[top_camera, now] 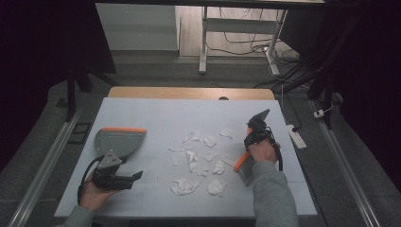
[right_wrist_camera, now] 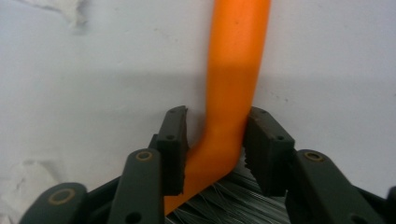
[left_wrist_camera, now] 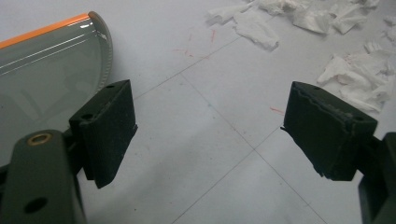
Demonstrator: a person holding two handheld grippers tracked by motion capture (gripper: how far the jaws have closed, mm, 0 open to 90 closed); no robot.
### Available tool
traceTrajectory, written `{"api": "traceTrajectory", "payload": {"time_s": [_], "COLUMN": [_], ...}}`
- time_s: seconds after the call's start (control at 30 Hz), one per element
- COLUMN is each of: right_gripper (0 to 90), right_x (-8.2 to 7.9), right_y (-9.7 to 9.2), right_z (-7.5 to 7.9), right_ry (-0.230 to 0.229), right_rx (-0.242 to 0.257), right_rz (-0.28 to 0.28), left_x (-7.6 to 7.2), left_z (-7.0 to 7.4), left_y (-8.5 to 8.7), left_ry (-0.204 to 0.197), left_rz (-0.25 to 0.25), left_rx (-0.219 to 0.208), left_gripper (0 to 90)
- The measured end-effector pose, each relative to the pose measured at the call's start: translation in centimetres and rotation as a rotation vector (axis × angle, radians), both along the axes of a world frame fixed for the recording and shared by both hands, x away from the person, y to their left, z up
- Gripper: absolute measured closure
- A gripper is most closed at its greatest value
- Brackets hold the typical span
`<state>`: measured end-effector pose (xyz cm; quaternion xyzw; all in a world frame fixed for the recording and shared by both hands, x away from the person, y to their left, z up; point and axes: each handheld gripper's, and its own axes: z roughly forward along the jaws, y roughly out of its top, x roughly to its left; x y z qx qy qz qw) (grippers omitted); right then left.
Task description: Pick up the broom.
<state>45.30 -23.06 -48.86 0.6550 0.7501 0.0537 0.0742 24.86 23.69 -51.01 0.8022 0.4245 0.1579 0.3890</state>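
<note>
Two black pads of the right gripper (right_wrist_camera: pixel 215 149) sit closest to the lens in the right gripper view, closed on the bend of the brush's (right_wrist_camera: pixel 231 84) orange handle; the right pad presses flat against it, the left meets it lower down. Grey bristles fan out below the bend, between the jaw arms. Handle runs straight away from the jaws over the white table (right_wrist_camera: pixel 93 70). From the high view, same gripper (top_camera: pixel 257 137) stands at the right side of the table, held by the person's right hand (top_camera: pixel 263 150), grey sleeve below it. Brush head (top_camera: pixel 244 166) lies low at the near right, orange back and grey bristles toward the person. Scraps of torn white tissue (top_camera: pixel 201 153) are scattered across the middle of the table, just left of the brush, some near it, none seen touching. Left gripper (top_camera: pixel 124 179) rests in the left hand (top_camera: pixel 97 194) at the near left, jaws wide apart with nothing between them; in the left gripper view bare table shows between the two pads (left_wrist_camera: pixel 109 128). Grey dustpan (top_camera: pixel 118 141) with an orange front edge lies flat just beyond the left gripper; whether they touch cannot be told. Tissue scraps (left_wrist_camera: pixel 355 77) lie ahead of the left jaws.
</note>
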Motion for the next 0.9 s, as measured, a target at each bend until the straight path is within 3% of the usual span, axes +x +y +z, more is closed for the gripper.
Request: {"api": "traceTrajectory", "payload": {"time_s": [0.17,0.3,0.5,0.63,0.9], "right_gripper": [65.6,69.9,70.4,70.7,70.8], "right_x": [0.1,-0.1,-0.1,-0.3,-1.7], "right_y": [0.4,0.7,0.1,-1.4,-4.4], "right_z": [0.0,0.0,0.1,0.5,3.1], "right_ry": [-0.005,-0.012,-0.013,-0.011,-0.121], "right_rx": [-0.023,-0.028,0.008,0.079,0.249], "right_rz": [-0.051,-0.034,-0.014,0.030,0.085], "left_x": [0.0,-0.1,-0.1,0.1,0.2], "left_z": [0.0,0.0,0.0,0.0,0.0], "left_y": [0.0,0.1,0.2,0.1,-0.1], "left_ry": [-0.001,-0.003,0.000,0.002,0.001], "left_rz": [0.000,0.004,0.007,0.013,0.015], "left_rx": [0.001,-0.004,-0.009,-0.006,0.001], "left_gripper": [17.8,17.8,17.8,17.8,17.8]}}
